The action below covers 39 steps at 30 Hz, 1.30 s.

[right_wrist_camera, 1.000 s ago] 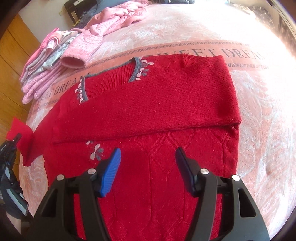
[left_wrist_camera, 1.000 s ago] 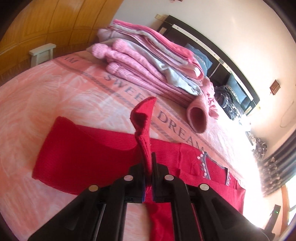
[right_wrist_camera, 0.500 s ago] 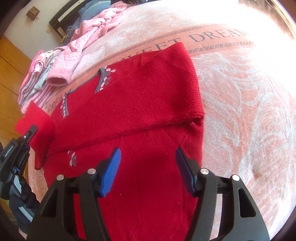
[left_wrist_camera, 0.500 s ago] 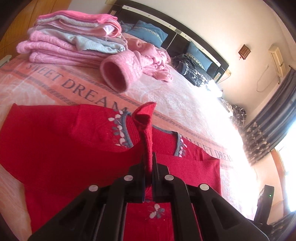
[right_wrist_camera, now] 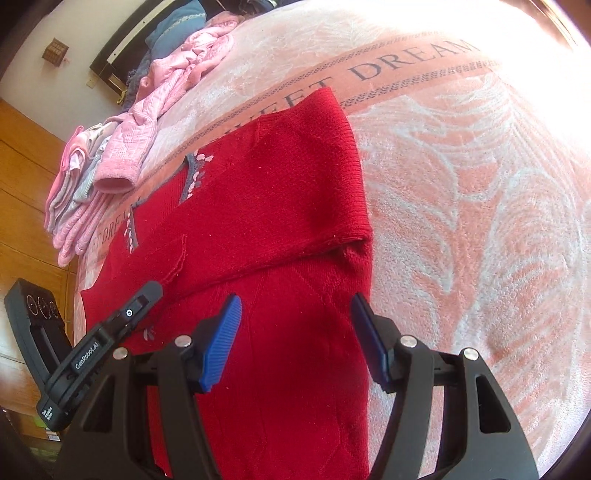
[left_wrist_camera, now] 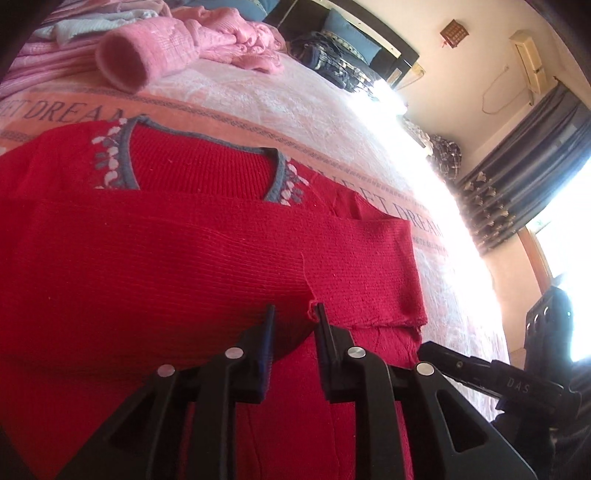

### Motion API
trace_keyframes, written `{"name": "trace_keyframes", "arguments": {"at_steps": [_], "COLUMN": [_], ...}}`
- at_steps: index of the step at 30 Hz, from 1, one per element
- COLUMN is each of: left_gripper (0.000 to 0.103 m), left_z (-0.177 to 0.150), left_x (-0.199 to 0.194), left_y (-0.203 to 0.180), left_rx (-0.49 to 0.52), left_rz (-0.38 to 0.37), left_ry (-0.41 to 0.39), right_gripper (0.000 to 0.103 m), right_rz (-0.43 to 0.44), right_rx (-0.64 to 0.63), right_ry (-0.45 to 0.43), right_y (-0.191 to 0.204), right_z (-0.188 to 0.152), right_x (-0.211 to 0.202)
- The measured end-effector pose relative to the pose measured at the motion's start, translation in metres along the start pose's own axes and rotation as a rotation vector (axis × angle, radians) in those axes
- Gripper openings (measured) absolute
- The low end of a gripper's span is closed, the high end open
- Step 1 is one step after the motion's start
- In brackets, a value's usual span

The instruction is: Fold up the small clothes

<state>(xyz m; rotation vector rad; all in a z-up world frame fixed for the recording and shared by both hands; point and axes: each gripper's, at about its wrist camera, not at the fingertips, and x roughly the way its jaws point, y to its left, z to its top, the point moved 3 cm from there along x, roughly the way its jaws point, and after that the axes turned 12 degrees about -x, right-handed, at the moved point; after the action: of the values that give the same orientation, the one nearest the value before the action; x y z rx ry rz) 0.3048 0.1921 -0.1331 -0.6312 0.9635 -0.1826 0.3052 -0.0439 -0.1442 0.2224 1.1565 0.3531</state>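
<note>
- Left wrist view: left gripper (left_wrist_camera: pixel 293 314) low over a red sweater (left_wrist_camera: pixel 184 266), jaws parted by a narrow gap with nothing pinched between them, cuff edge of a folded-over sleeve (left_wrist_camera: pixel 362 258) lying just ahead of the tips.
- Just beyond the tips, both sleeves laid across the chest of the sweater, grey-trimmed neckline (left_wrist_camera: pixel 207 162) with white leaf stitching showing past them.
- Off to the lower right of the fingers, the black body of the other gripper, lettering partly legible.
- Farther ahead, pink bedspread (left_wrist_camera: pixel 295 107) printed "DREAM", then a pink knit garment (left_wrist_camera: pixel 147 59) with its cuff opening facing the camera, well apart from the sweater.
- At the far end, dark headboard (left_wrist_camera: pixel 369 33), blue pillows, curtains (left_wrist_camera: pixel 524 177) to the right.
- Right wrist view: right gripper (right_wrist_camera: pixel 295 325) spread wide, blue pads (right_wrist_camera: pixel 219 343) clear of any cloth, hovering over the lower body of the red sweater (right_wrist_camera: pixel 280 229).
- Directly ahead of the pads, folded sleeve edge crossing the sweater, its cuff reaching the right-hand side seam.
- To the left of the fingers, left gripper (right_wrist_camera: pixel 147 295) resting at the sweater's left edge.
- Ahead and left, stack of folded pink and grey clothes (right_wrist_camera: pixel 77 192) on the bedspread (right_wrist_camera: pixel 461 184), loose pink garment (right_wrist_camera: pixel 166 96) draped beside it.
- Farthest left, wooden panelling (right_wrist_camera: pixel 26 155).
</note>
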Motion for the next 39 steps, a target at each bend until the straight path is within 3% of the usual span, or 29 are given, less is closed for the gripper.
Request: {"name": "trace_keyframes", "arguments": {"at_steps": [4,6,12,17,19,24,30,37,39], "left_gripper": [0.036,0.041,0.042,0.043,0.042,0.047,0.047,0.047,0.047], "left_z": [0.014,0.030,0.065,0.063,0.058,0.058,0.066,0.073,0.072], "left_x": [-0.034,-0.057,-0.108,-0.124,-0.117,-0.125,-0.152,-0.168,-0.169], "left_y": [0.000,0.014,0.108,0.191,0.211,0.217,0.214,0.231,0.233], "left_rx": [-0.013,-0.039,-0.121,-0.251,-0.284,-0.305,-0.254,-0.314,-0.328], "left_rz": [-0.055,-0.041,0.240,0.360,0.346,0.250,0.294,0.312,0.312], "left_ry": [-0.027,-0.074,-0.190,-0.155,-0.091,-0.111,-0.220,-0.271,-0.272], "right_gripper": [0.061,0.062,0.061,0.054,0.051,0.051,0.048,0.038,0.010], "right_rz": [0.028,0.043,0.140,0.137,0.147,0.126,0.068,0.043,0.027], "right_rx": [-0.013,-0.034,-0.089,-0.083,-0.084,-0.113,-0.168,-0.277,-0.290], "right_ry": [-0.008,-0.007,0.052,0.093,0.105,0.121,0.116,0.153,0.149], "right_y": [0.012,0.023,0.069,0.086,0.092,0.104,0.114,0.134,0.136], "right_z": [0.005,0.009,0.019,0.027,0.030,0.038,0.041,0.036,0.035], "right_x": [-0.002,-0.001,0.022,0.052,0.061,0.074,0.077,0.081,0.081]}}
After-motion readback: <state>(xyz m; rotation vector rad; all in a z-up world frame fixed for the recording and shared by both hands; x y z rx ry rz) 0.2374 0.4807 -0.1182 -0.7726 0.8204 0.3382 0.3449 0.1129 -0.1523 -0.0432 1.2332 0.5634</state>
